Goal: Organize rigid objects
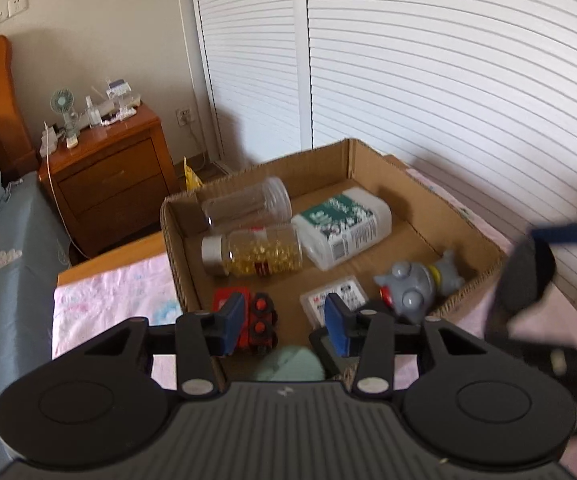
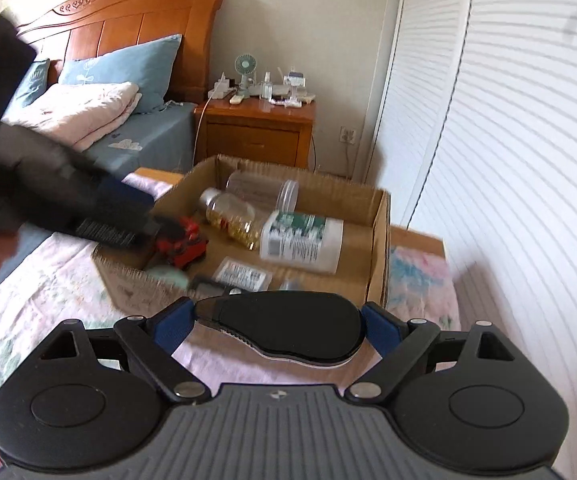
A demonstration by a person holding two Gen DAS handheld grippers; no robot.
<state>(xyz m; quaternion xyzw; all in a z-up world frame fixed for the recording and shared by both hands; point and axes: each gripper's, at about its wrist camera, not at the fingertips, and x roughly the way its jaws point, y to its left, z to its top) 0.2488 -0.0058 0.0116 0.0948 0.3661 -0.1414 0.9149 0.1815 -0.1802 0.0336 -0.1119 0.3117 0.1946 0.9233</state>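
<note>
A cardboard box [image 1: 404,184] sits on a pink-covered table. It holds an empty clear jar [image 1: 248,200], a jar of yellow capsules [image 1: 260,250], a white bottle with a green label [image 1: 344,226], a red toy truck [image 1: 258,320], a small clear case [image 1: 334,298] and a grey toy figure [image 1: 416,280]. My left gripper [image 1: 284,322] is open and empty over the box's near edge. My right gripper [image 2: 278,326] is shut on a black computer mouse [image 2: 288,326], held just in front of the box [image 2: 376,240]. The mouse also shows in the left wrist view [image 1: 524,274].
A pale green object [image 1: 292,364] lies at the box's near edge. A wooden nightstand [image 1: 108,176] with a small fan stands beyond, beside the bed [image 2: 100,120]. White slatted doors [image 1: 448,80] run along the right.
</note>
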